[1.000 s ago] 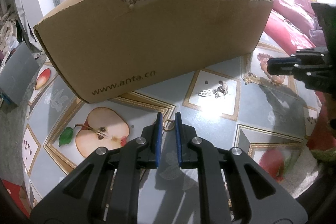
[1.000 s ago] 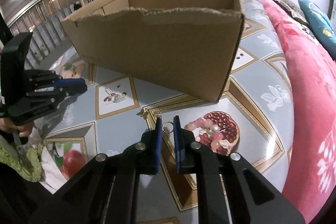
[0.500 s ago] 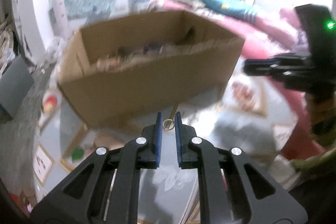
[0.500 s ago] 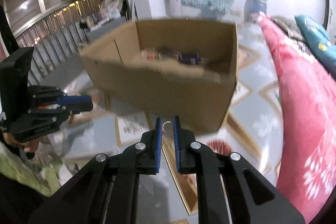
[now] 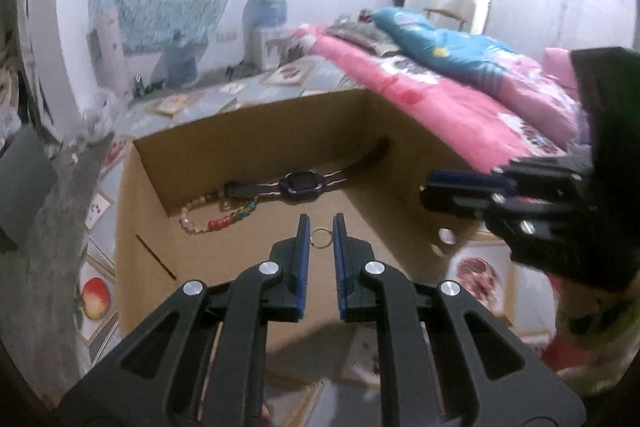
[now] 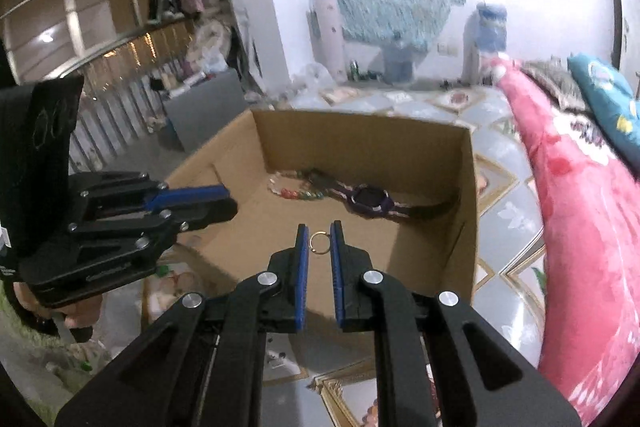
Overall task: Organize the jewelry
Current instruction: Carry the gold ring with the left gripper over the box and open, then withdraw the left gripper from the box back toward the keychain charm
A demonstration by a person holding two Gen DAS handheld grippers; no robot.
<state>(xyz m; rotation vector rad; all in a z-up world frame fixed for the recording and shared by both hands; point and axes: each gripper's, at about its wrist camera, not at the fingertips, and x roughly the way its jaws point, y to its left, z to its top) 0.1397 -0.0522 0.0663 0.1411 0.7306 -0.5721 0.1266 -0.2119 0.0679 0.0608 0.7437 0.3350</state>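
My left gripper (image 5: 320, 233) is shut on a small metal ring (image 5: 320, 238) and holds it above the open cardboard box (image 5: 256, 123). My right gripper (image 6: 319, 239) is shut on another small gold ring (image 6: 318, 242), also above the box (image 6: 466, 187). Inside the box lie a purple watch (image 5: 298, 182) and a coloured bead bracelet (image 5: 218, 223); both also show in the right wrist view, the watch (image 6: 368, 199) and the bracelet (image 6: 296, 191). Each gripper shows in the other's view, the right one (image 5: 440, 189) and the left one (image 6: 216, 203).
The box stands on a floor mat with fruit pictures (image 5: 94, 297). A pink quilt (image 6: 580, 211) lies to the right of the box. A grey board (image 6: 204, 107) and railings (image 6: 120, 95) stand to the left. A water dispenser (image 5: 268, 23) is at the far wall.
Both grippers have risen from the mat with their rings and now hang over the open box, looking down into it. The jaws have stayed closed on the rings.
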